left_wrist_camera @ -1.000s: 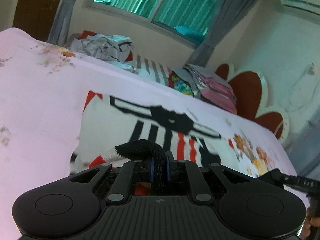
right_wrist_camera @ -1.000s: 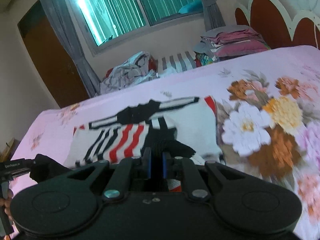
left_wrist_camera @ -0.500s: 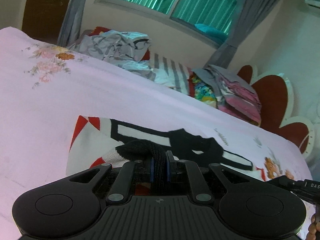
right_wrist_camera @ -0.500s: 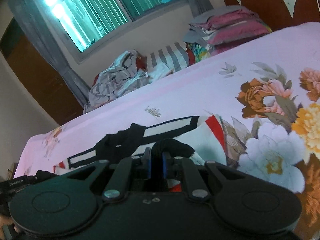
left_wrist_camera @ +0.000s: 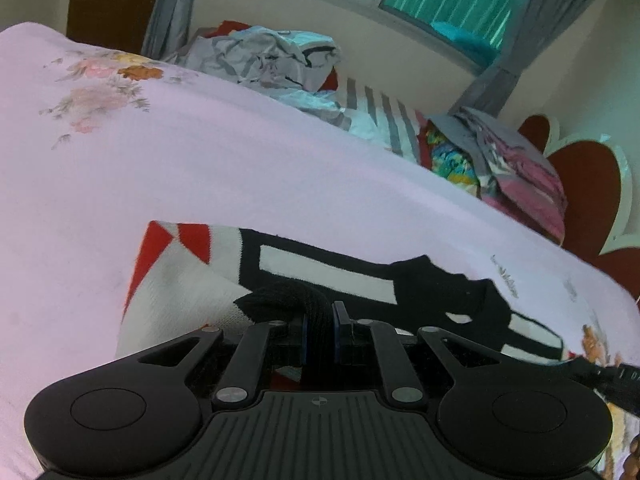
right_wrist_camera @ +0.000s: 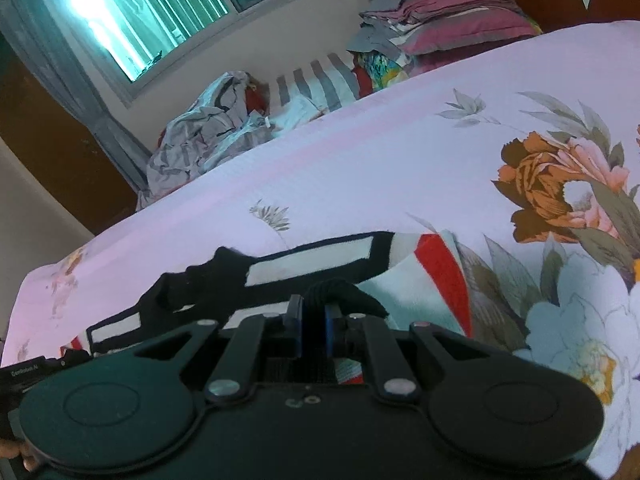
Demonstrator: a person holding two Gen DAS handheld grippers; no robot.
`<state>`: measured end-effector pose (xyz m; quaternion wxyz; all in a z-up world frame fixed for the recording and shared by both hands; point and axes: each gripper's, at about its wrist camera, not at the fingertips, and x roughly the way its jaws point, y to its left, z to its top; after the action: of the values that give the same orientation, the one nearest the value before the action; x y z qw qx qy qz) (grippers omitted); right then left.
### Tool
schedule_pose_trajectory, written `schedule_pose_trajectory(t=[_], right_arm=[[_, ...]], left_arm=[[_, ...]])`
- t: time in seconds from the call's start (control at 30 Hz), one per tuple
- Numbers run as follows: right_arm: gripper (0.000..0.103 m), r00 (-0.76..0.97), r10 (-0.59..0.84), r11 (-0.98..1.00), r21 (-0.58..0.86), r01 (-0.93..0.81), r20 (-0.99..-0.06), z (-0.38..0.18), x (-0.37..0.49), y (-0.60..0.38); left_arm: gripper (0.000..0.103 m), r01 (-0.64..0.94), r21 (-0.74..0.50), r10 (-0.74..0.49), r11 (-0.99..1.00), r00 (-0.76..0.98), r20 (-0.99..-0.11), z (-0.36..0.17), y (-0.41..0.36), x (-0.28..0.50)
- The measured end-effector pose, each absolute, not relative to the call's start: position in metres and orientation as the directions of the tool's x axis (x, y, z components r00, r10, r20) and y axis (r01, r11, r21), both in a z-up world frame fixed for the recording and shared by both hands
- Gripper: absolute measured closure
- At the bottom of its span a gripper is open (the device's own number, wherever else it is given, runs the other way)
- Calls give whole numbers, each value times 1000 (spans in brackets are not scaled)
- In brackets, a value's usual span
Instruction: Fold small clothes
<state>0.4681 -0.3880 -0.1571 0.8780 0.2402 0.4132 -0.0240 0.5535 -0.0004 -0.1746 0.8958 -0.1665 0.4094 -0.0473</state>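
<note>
A small white knit garment [left_wrist_camera: 184, 280] with black bands and red patches lies on the pink floral bedsheet [left_wrist_camera: 200, 168]. My left gripper [left_wrist_camera: 319, 320] is shut on its black ribbed hem, which bunches between the pads. The same garment [right_wrist_camera: 424, 292] shows in the right wrist view, where my right gripper [right_wrist_camera: 313, 320] is shut on another bunch of the black hem. The near edge is folded over toward the far black-banded edge. Each gripper body hides the cloth beneath it.
A heap of crumpled grey and striped clothes [left_wrist_camera: 272, 60] lies at the bed's far edge under the window. Folded pink and grey bedding [right_wrist_camera: 452, 12] is stacked by the red headboard [left_wrist_camera: 588, 184]. The other gripper's tip [left_wrist_camera: 612, 376] shows at lower right.
Both grippers carried the held hem forward and down over the garment. The red and black stripes seen earlier are now covered, and the far black-banded edge sits closer.
</note>
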Motion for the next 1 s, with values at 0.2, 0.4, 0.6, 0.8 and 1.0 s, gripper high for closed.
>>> schedule_pose_trajectory(t=[0.2, 0.4, 0.6, 0.8, 1.0], right_arm=[[84, 649, 172, 846, 448, 288, -741, -167, 481, -398], [37, 718, 86, 871, 401, 282, -691, -147, 478, -404], [66, 726, 45, 957, 238, 166, -686, -138, 479, -382], [71, 682, 34, 994, 95, 52, -731, -156, 486, -343], [73, 643, -23, 1000, -14, 19, -765, -176, 480, -337]], left_arm=[[88, -101, -383, -237, 918, 636, -734, -178, 5, 567], [36, -114, -390, -196, 914, 718, -668, -160, 14, 561], [35, -16, -311, -196, 950, 746, -637, -152, 0, 549], [36, 86, -219, -216, 972, 694, -686, -172, -28, 537], [36, 109, -112, -156, 988, 684, -713, -185, -34, 522]])
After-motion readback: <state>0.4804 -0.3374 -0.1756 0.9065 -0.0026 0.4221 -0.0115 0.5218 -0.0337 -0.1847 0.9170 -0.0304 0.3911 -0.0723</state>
